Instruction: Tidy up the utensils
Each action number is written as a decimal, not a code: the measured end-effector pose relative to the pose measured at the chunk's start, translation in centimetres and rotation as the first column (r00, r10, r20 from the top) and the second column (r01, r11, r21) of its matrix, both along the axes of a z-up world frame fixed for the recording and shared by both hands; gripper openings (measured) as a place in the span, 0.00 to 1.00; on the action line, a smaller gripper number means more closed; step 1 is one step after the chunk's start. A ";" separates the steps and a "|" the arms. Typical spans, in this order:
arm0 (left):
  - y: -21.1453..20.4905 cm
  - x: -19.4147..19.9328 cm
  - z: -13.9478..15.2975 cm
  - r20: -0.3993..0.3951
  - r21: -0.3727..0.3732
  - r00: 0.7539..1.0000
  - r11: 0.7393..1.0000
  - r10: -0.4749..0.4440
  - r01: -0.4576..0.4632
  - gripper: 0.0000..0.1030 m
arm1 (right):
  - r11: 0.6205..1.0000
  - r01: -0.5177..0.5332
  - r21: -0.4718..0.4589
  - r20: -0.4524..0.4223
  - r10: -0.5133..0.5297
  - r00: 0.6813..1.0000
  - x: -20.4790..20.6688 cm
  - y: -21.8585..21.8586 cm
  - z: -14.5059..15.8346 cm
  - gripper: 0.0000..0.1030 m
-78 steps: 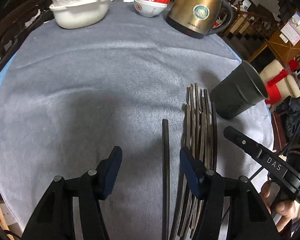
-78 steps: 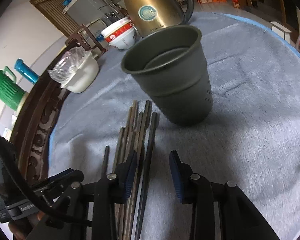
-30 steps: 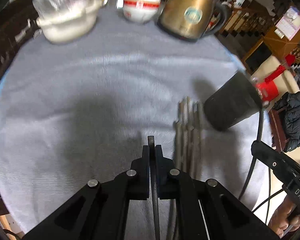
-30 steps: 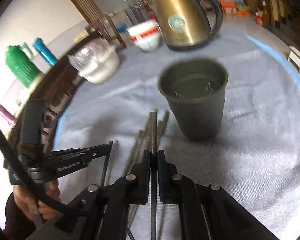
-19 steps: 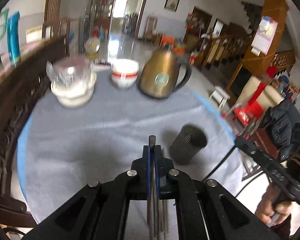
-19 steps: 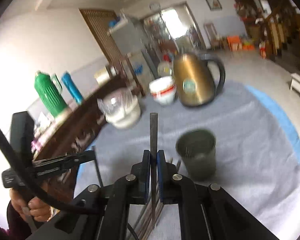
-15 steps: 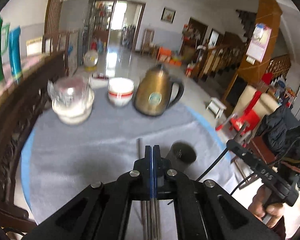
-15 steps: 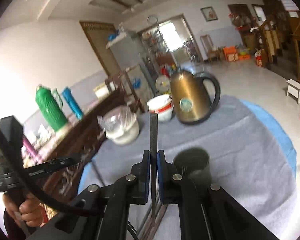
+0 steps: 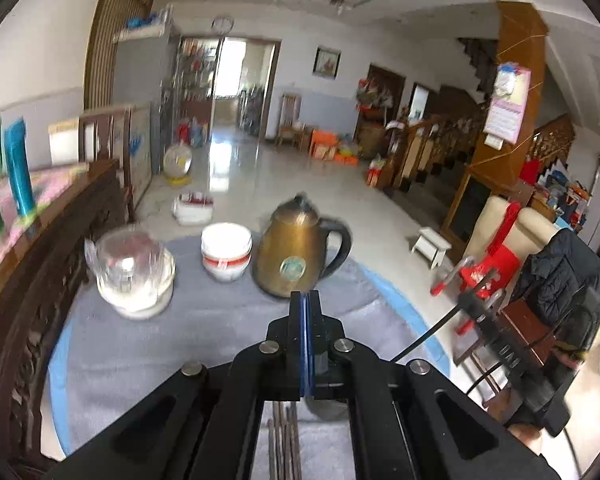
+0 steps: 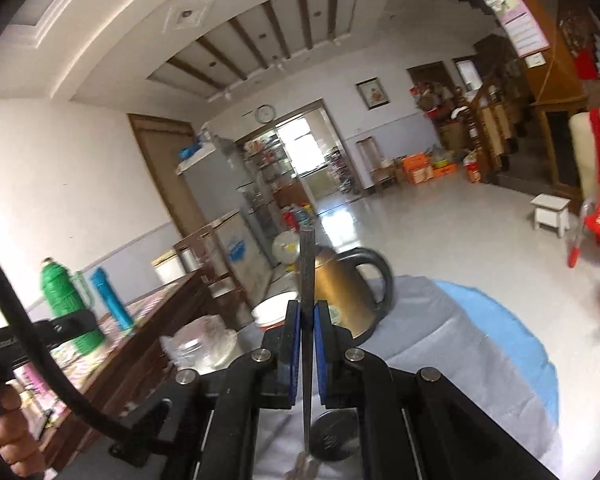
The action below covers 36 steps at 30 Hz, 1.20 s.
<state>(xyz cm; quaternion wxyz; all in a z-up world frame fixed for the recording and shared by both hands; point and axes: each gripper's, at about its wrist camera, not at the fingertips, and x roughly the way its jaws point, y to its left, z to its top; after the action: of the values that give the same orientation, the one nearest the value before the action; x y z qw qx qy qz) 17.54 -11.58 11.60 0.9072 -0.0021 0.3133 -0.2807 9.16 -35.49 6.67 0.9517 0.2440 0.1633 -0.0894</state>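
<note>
My right gripper [image 10: 308,308] is shut on a dark chopstick [image 10: 307,264] that stands upright between its pads, high above the table. Its lower end hangs over the dark cup [image 10: 332,440]. My left gripper [image 9: 305,300] is shut with its blue pads pressed together, and no chopstick shows between them. Below it lies the bundle of chopsticks [image 9: 286,440] on the grey cloth, beside the cup [image 9: 328,408], which is mostly hidden by the gripper body.
On the grey cloth [image 9: 204,344] stand a gold kettle [image 9: 296,258], stacked white bowls [image 9: 226,252] and a white dish with a plastic bag [image 9: 134,276]. A dark carved wooden rail [image 9: 28,280] runs along the left. The right gripper's handle [image 9: 512,356] is at the right.
Both grippers have risen and tilted up, so the room fills the views. The chopstick seen in the left gripper one second ago no longer shows between its pads.
</note>
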 end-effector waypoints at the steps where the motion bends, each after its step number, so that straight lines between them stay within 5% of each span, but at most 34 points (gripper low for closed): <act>1: 0.2 1.1 -1.3 -0.027 0.026 0.999 0.999 0.021 -0.020 0.01 | 1.000 0.004 0.010 -0.008 -0.004 1.000 0.2 -0.5 -0.4 0.07; 9: 1.6 8.9 -13.0 -0.210 0.278 0.958 0.951 0.195 -0.133 0.01 | 0.999 0.041 -0.004 -0.055 -0.041 0.998 2.0 -1.5 -3.3 0.07; 15: 0.6 12.7 -20.8 -0.337 0.389 0.916 0.918 0.218 -0.076 0.06 | 0.999 -0.041 0.029 -0.151 0.045 0.988 3.0 -1.2 -6.1 0.10; 18: -0.5 14.2 -23.0 -0.374 0.415 0.902 0.909 0.216 -0.045 0.19 | 0.989 -0.118 0.088 -0.140 0.129 0.982 1.9 -1.3 -6.9 0.18; 22: -2.3 15.5 -24.6 -0.368 0.446 0.905 0.894 0.214 -0.030 0.35 | 0.975 -0.152 0.165 -0.023 0.158 0.987 -2.1 -2.3 -7.5 0.73; 27: -5.2 16.5 -26.1 -0.364 0.499 0.910 0.867 0.198 0.011 0.35 | 0.981 -0.076 0.181 0.036 0.071 0.997 -8.8 -4.4 -8.8 0.71; 31: -6.5 17.2 -27.4 -0.392 0.529 0.898 0.847 0.199 0.043 0.35 | 0.979 -0.002 0.206 -0.005 0.004 1.000 -13.4 -6.4 -11.0 0.67; 34: -6.6 17.6 -27.3 -0.397 0.507 0.897 0.861 0.195 0.037 0.34 | 0.978 0.063 0.197 -0.052 -0.054 0.997 -16.0 -7.8 -12.2 0.66; 36: -6.5 17.5 -27.3 -0.417 0.476 0.890 0.879 0.186 0.039 0.18 | 0.970 0.097 0.223 -0.066 -0.084 0.994 -17.3 -8.8 -12.9 0.65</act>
<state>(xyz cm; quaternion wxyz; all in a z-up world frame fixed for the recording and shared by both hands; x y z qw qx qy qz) 35.09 -18.10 -15.66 0.7928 0.1413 0.5731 -0.1520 -8.17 -44.33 -6.21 0.9079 0.3550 0.1877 -0.1203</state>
